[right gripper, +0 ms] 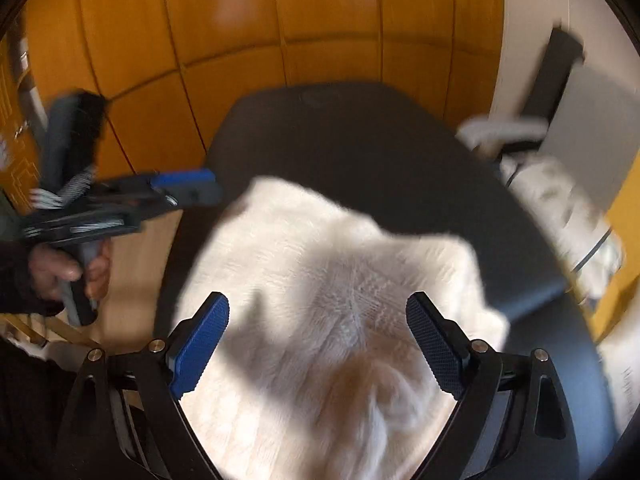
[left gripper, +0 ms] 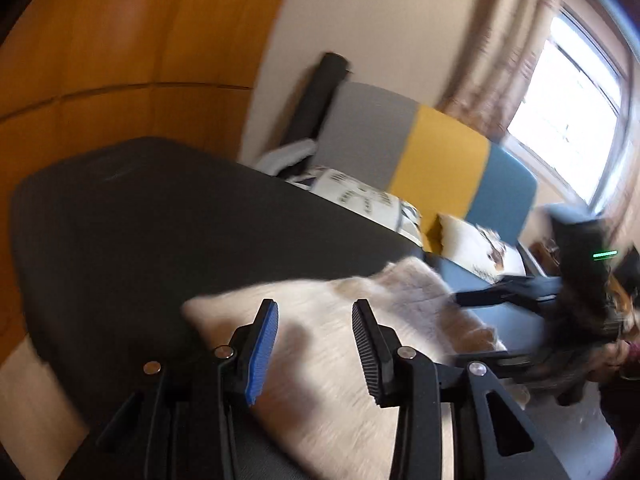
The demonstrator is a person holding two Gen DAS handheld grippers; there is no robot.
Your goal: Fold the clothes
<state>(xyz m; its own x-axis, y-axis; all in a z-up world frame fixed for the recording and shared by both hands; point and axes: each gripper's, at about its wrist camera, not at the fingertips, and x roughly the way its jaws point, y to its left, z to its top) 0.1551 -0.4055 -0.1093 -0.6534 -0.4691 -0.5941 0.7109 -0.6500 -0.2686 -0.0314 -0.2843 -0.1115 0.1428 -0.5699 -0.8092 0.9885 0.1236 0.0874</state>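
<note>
White knit garment (right gripper: 320, 280), one; dark table (right gripper: 360, 132), one; tools, two, agape.

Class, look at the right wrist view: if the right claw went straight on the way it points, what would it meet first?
Most likely the white knitted garment, which lies on the dark table straight ahead of the open right claw. Nothing shows in between, though blur leaves the depth uncertain.

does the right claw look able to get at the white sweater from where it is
Probably yes: the right claw hangs open directly over the white sweater on the dark table, nothing between them; the left claw sits off to the side.
</note>
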